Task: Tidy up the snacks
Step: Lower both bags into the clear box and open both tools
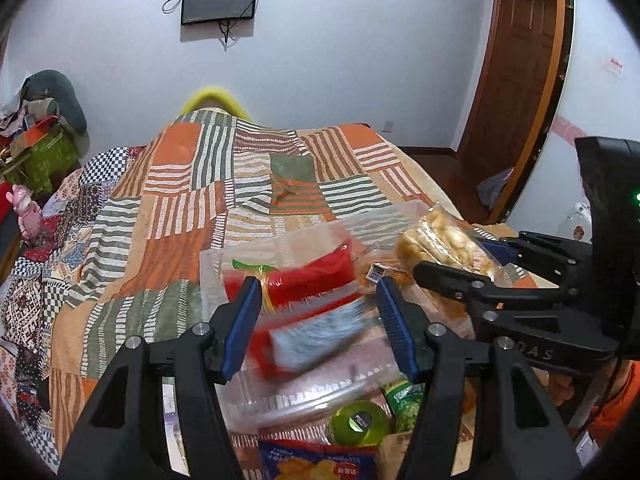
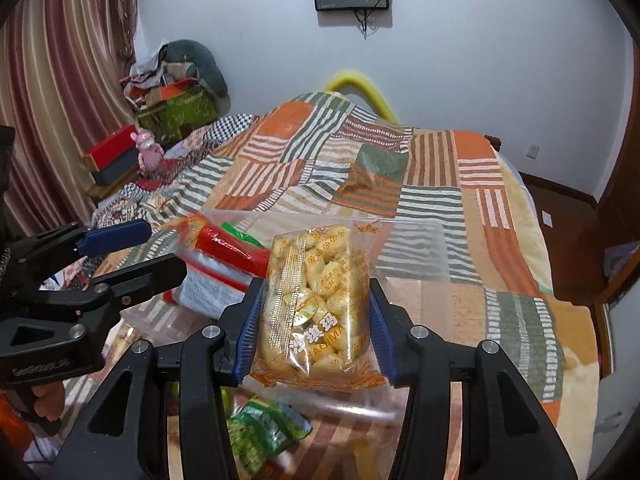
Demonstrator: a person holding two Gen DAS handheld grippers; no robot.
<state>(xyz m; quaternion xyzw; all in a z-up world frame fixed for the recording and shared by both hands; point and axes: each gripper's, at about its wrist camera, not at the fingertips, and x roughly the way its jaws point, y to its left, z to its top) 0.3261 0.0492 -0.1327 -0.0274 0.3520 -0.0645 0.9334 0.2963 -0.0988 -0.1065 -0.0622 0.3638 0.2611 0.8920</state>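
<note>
While right tool (image 2: 314, 326) pinches crinkly pastry bag (image 2: 320, 300), patchwork quilt (image 2: 440, 184)

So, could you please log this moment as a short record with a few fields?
setting: patchwork quilt on a bed
container: clear plastic bin
right gripper: shut on sachima pack, held above the bin
left gripper: open, nothing gripped
in bin: red snack packet, blurred
near edge: green snack bag, green cup, blue chip bag
</note>
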